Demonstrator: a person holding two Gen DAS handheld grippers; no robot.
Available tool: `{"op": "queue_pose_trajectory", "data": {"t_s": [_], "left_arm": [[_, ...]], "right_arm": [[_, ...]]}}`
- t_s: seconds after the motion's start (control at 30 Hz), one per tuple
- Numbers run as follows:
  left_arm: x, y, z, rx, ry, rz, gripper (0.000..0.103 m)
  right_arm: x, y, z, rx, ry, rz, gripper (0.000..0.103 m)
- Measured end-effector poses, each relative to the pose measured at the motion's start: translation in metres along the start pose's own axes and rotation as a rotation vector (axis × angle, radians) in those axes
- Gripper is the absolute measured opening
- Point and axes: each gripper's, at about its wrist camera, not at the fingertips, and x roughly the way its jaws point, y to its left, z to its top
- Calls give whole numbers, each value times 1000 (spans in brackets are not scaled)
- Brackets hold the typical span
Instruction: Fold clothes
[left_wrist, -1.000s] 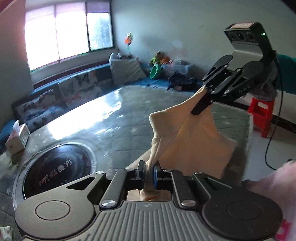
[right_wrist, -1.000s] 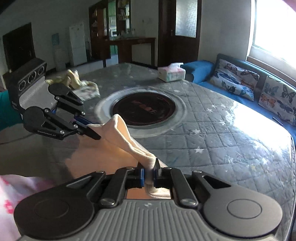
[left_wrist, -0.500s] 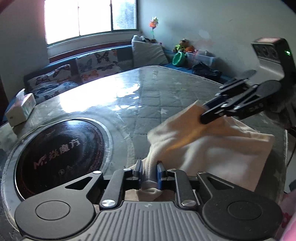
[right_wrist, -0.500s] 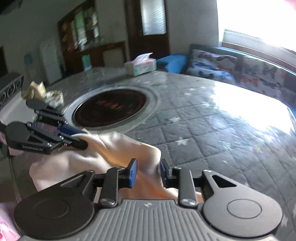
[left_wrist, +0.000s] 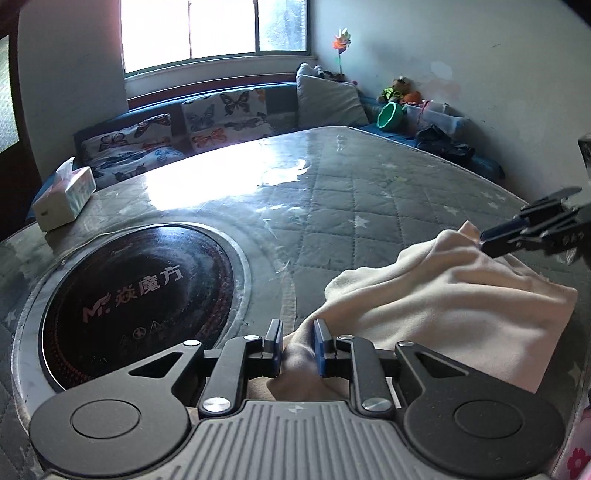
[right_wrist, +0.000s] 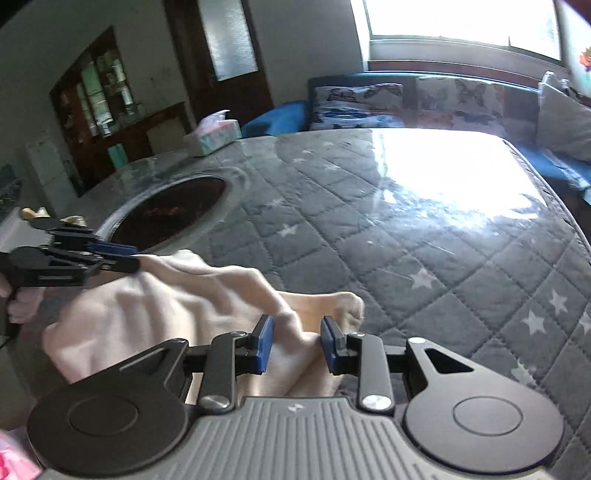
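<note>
Tissues (left_wrist: 65, 170) in tissue box (left_wrist: 62, 199)

Each wrist camera looked forward and downward, close over the table (left_wrist: 332, 192). Both views shared the cream garment (left_wrist: 443, 302) and the round hotplate (right_wrist: 170, 210).

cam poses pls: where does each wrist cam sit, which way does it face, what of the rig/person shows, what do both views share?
Left wrist: on the left gripper, facing the window; jaws apart around the cream cloth, right gripper at far right.
Right wrist: on the right gripper, facing the dark door; jaws apart around the cloth, left gripper and a hand at left.
Shared: cloth, quilted table, round hob, tissue box.
</note>
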Motion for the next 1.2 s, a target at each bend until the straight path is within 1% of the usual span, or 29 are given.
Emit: {"op": "queue_pose_trajectory", "data": {"t_s": [0.03, 0.1, 0.17, 0.23, 0.27, 0.37, 0.47, 0.5, 0.63, 0.8, 0.87, 0.93, 1.0, 1.1, 1.17, 1.2], "left_arm": [[0, 0, 0, -2, 0, 7, 21], [-1, -1, -1, -6, 0, 12, 21], [-1, -2, -1, -8, -2, 20, 22], [-1, -2, -2, -9, -4, 25, 22], [-1, -3, -2, -11, -5, 27, 22], [0, -4, -2, -10, -7, 36, 22], [0, -4, -3, -15, -8, 39, 22], [0, -3, -3, -16, -8, 39, 22], [1, -3, -4, -21, -11, 41, 23], [0, -3, -4, -25, -14, 42, 24], [-2, -3, -3, -26, -18, 44, 25], [-6, -3, 0, -31, -31, 45, 27], [-10, -6, 3, -33, -53, 41, 26], [-13, -14, 10, -32, -65, 19, 24], [-12, -22, 13, -33, -67, -17, 22], [-10, -25, 15, -36, -66, -36, 19]], "right_arm": [[2, -2, -1, 16, 0, -3, 27], [4, -3, -3, 32, -1, 2, 20], [2, 1, -4, -3, 0, 2, 16], [-2, 4, -2, -21, -5, 2, 16], [-3, 4, -1, -16, -9, 9, 17], [1, 4, -1, -18, 6, 9, 17], [2, 8, -1, -40, 9, -5, 6], [0, 12, 0, -57, 4, -26, 5], [-9, 21, 5, -113, -24, -113, 5], [3, 18, -2, -104, 5, -122, 7], [-3, 17, 5, -88, -9, -110, 9], [-12, 20, 12, -92, -44, -101, 9], [-17, 25, 20, -90, -68, -60, 9], [-11, 38, 30, -107, -67, 7, 9], [-1, 46, 34, -127, -53, 36, 9], [5, 50, 35, -138, -45, 47, 9]]}}
